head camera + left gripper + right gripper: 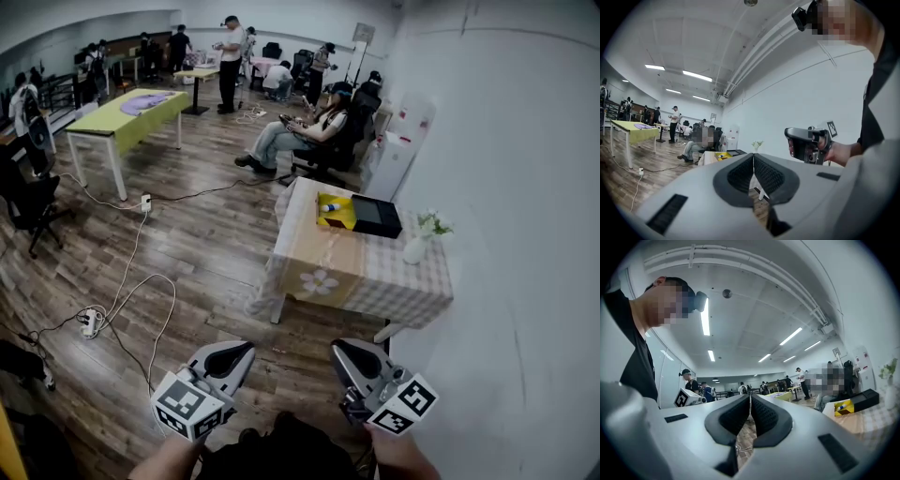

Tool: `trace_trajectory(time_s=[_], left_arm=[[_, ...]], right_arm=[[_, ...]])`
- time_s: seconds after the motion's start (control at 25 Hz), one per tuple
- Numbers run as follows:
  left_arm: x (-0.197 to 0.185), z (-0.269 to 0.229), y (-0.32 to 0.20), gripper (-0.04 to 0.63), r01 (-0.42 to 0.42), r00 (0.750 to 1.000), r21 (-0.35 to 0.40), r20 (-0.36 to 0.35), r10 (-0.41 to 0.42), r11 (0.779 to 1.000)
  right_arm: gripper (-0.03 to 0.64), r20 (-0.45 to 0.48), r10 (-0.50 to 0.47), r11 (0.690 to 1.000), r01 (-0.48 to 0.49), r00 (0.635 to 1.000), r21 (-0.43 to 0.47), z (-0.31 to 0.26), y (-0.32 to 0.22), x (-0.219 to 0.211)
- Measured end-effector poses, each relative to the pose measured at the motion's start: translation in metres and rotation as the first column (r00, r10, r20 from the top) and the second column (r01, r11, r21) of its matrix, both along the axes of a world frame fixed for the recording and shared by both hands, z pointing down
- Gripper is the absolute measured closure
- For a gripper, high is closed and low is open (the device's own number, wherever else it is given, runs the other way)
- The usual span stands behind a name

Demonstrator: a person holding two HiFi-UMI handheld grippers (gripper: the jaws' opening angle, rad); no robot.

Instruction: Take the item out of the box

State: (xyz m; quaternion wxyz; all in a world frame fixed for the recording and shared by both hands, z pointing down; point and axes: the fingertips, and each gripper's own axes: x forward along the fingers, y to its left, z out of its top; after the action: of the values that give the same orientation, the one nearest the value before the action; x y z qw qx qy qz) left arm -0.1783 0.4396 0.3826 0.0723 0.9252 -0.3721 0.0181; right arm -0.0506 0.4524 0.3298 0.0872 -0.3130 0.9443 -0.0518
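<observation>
Left claw (753,158): the pads were seen pressed together, with nothing between them; it was held low, close to the person's body.
Right claw (750,399): the pads were likewise seen together and empty; it was held level with the other claw, the two kept apart from each other.
Table (375,277): it was covered by a checked cloth and stood against the white wall, well apart from both claws.
Yellow box (339,219): it was set open on the far end of the table.
Blue-and-white item (330,207): it was seen lying inside the yellow box; what kind of thing it was could not be told.
Black flat box (377,216): it was placed touching the yellow box, on the wall side.
White vase (415,249): it was stood upright at the table's wall edge, with small flowers in it.
Wooden floor (206,253): white cables and a power strip (89,321) were laid across it.
</observation>
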Motion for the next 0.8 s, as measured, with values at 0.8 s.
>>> trace_trajectory(time_s=[0.8], left_arm=[[0.053, 0.039, -0.173, 0.581, -0.004, 0.999, -0.114, 0.041, 0.008, 0.993]], right_arm=[[0.578, 0.082, -0.024, 0.991, 0.035, 0.996, -0.129, 0.053, -0.176, 0.055]])
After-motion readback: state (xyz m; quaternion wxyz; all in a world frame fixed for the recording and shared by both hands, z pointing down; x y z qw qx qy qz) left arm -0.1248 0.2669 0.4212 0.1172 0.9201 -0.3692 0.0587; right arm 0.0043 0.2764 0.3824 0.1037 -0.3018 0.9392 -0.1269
